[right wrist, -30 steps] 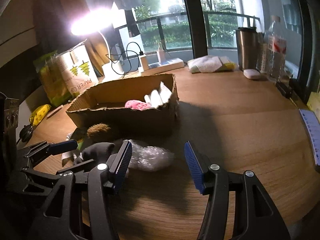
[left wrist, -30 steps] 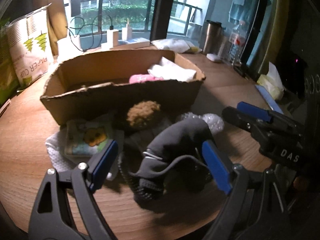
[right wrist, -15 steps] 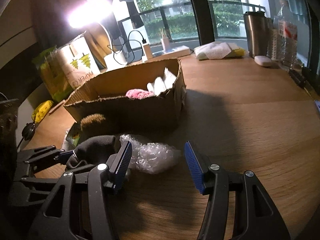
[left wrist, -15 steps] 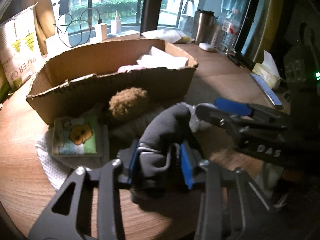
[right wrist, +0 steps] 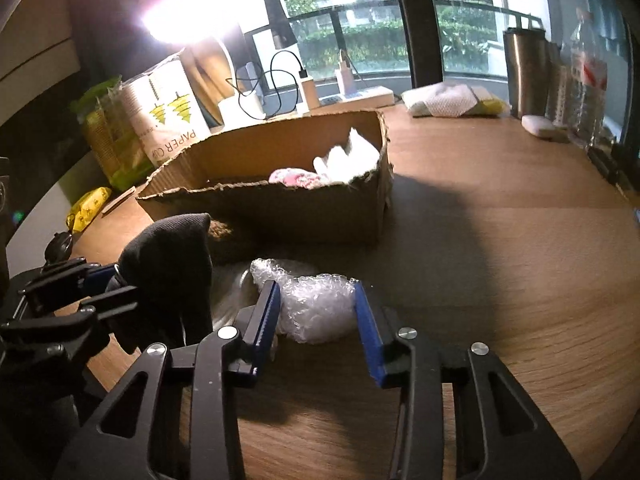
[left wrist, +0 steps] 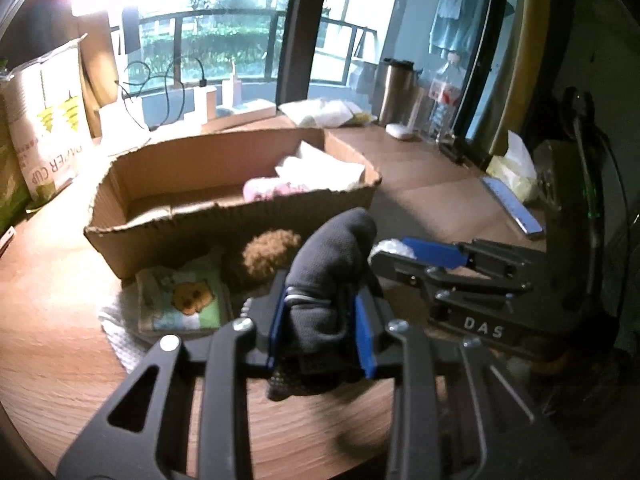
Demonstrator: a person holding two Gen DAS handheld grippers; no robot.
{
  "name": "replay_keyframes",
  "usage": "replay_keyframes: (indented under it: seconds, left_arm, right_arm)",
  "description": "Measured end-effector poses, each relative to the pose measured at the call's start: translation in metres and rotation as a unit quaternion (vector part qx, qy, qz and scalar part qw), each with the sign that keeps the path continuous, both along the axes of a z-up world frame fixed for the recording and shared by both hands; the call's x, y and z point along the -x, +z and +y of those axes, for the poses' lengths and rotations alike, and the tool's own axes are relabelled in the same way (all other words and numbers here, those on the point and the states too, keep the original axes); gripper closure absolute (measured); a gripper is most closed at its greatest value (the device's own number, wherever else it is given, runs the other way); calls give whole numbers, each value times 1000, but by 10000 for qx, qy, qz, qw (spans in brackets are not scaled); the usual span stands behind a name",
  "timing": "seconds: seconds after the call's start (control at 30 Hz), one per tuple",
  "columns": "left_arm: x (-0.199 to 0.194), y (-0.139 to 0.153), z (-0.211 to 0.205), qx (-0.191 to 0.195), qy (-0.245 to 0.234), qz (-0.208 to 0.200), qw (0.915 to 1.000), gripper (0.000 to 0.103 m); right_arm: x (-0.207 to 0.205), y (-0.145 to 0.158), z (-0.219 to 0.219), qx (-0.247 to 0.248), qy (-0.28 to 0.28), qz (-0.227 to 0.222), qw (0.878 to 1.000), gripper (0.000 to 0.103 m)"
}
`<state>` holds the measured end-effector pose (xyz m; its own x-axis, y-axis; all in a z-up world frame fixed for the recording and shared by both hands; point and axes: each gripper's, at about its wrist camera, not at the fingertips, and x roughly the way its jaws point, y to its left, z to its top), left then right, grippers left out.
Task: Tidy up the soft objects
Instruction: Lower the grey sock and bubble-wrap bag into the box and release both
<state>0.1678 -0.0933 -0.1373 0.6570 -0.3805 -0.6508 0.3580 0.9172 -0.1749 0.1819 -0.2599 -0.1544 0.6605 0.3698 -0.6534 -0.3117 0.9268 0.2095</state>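
My left gripper (left wrist: 320,320) grips a dark grey glove-like cloth (left wrist: 332,256) and holds it just above the wooden table; its jaws are still closing, and the blue pads squeeze the cloth. From the right wrist view the same cloth (right wrist: 168,256) hangs from the left gripper (right wrist: 92,280). My right gripper (right wrist: 316,320) has a wad of bubble wrap (right wrist: 320,304) between its jaws, which are closing; both pads touch its sides. Behind stands an open cardboard box (left wrist: 240,216) holding a pink item (left wrist: 276,190) and white cloth (left wrist: 320,168).
A brown fuzzy ball (left wrist: 268,252) and a cartoon-print cloth (left wrist: 180,300) on a white towel (left wrist: 116,320) lie before the box. A paper-cup bag (left wrist: 44,120) stands far left. A steel tumbler (right wrist: 524,72), a bottle (right wrist: 588,80) and a phone (left wrist: 512,208) line the right.
The left jaws went from wide open to closed on the dark cloth and raised it. The right gripper moved in over the bubble wrap and its jaws narrowed onto it.
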Motion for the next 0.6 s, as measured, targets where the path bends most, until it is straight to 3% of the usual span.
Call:
replay_keyframes:
  seconds: [0.6]
  left_arm:
    - [-3,32,30,219,274,-405,9986,73]
  right_arm:
    - [9,45,1,138,-119,-522,9985,63]
